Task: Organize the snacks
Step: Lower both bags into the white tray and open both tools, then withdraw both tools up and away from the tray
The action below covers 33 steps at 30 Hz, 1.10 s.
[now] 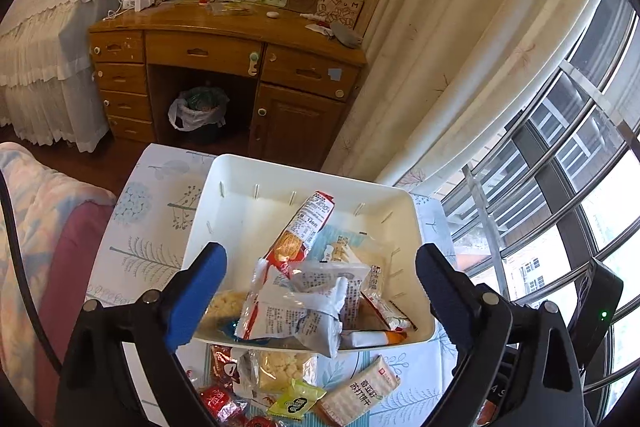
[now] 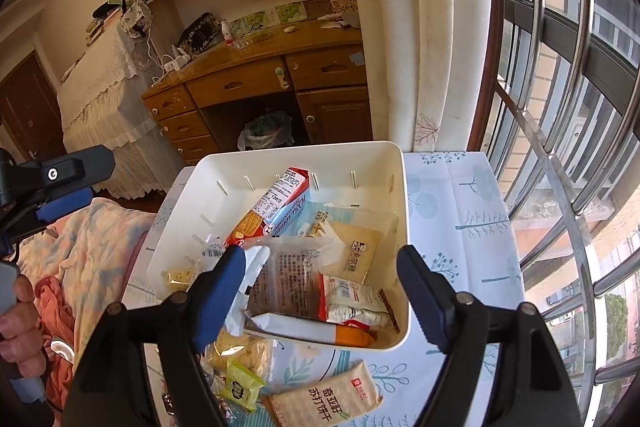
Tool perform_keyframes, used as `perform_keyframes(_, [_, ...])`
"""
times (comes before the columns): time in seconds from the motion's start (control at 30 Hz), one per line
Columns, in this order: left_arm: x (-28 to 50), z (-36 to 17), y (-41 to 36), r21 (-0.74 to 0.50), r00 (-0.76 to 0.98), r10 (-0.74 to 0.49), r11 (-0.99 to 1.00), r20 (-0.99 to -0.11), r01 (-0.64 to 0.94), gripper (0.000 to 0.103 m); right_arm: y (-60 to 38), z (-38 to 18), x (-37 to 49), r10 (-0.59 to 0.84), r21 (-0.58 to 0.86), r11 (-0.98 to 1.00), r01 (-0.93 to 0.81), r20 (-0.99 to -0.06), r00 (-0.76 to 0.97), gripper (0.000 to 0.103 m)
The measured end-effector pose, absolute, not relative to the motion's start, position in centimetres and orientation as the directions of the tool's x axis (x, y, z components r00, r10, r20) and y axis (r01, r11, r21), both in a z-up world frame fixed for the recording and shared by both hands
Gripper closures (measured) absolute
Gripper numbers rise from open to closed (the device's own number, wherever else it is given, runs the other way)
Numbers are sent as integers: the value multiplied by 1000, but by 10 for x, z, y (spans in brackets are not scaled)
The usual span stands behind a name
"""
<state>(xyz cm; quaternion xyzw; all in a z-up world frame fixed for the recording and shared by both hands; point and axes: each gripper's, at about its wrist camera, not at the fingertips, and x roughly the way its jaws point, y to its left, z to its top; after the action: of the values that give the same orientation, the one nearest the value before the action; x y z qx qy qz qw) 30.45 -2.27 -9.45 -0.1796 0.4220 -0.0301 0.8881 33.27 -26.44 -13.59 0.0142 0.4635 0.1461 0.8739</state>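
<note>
red packets [image 1: 224, 403] cut off by frame edge; buried wrappers' print unreadable

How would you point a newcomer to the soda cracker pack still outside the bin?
Find the white plastic bin on the leaf-print tablecloth. Just outside its near wall lies a flat beige rectangular cracker pack with green characters, larger and paler than the small lime-green packet beside it.

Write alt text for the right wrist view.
The right gripper hangs open over a white bin heaped with snack packets, on a leaf-print tablecloth. More packets, including a cracker pack, lie on the cloth before the bin.
</note>
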Motion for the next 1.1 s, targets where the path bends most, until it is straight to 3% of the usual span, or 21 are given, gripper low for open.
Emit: perform_keyframes(1.1, [214, -81, 28, -358, 670, -154, 917, -726, -177, 8, -262, -102, 280, 266, 155, 961, -229, -742, 615, 24])
